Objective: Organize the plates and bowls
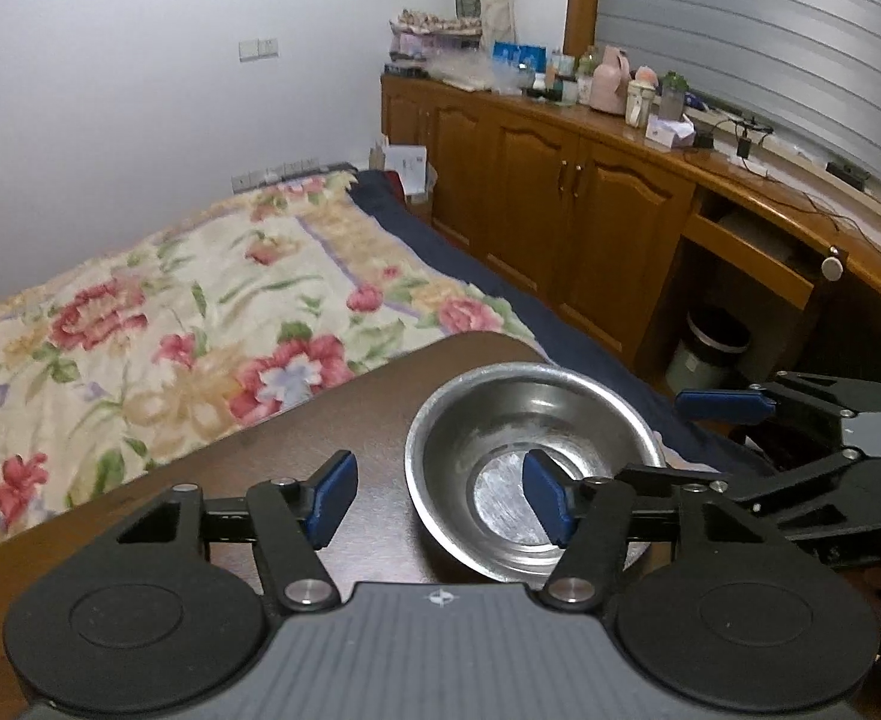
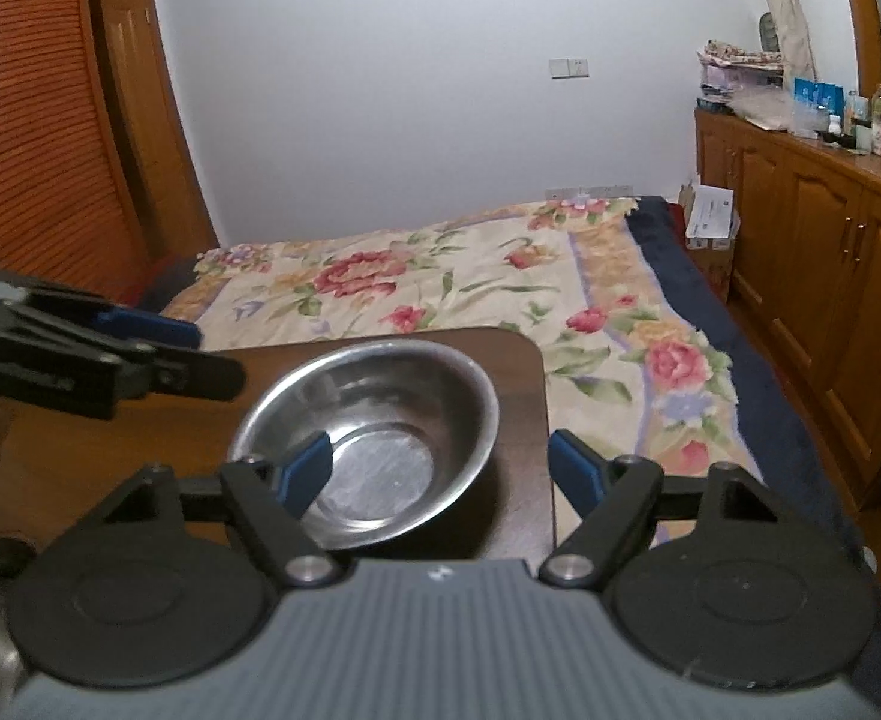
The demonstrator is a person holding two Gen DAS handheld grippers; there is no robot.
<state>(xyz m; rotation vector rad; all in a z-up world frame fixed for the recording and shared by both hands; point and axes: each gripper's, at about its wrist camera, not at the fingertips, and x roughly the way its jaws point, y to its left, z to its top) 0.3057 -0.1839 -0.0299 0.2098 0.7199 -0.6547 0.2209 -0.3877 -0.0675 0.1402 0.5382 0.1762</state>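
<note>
**Steel bowl between two grippers on the worktop**

Shiny steel is what the bowl is made of. It is set upright near the far corner of the brown wooden worktop, and nothing can be seen inside it.

The left gripper is held just over the bowl's left rim. Its jaws are set apart. One blue pad is seen in front of the inside of the bowl, and the other pad is seen outside it, over the wood. The rim lies between the two pads, but it is not pinched by them.

The right gripper is held at the bowl's right side. Its jaws are set apart too. One blue pad is seen in front of the inside of the bowl, and the other is seen past the worktop's edge, in front of the bed. No squeeze on the rim can be seen.

Each gripper can also be seen from the other one's camera, at the side of the picture.

Behind the worktop, a bed with a flowery blanket is seen. A long row of wooden cupboards is set along the wall, and many small bottles and boxes are kept on top.
</note>
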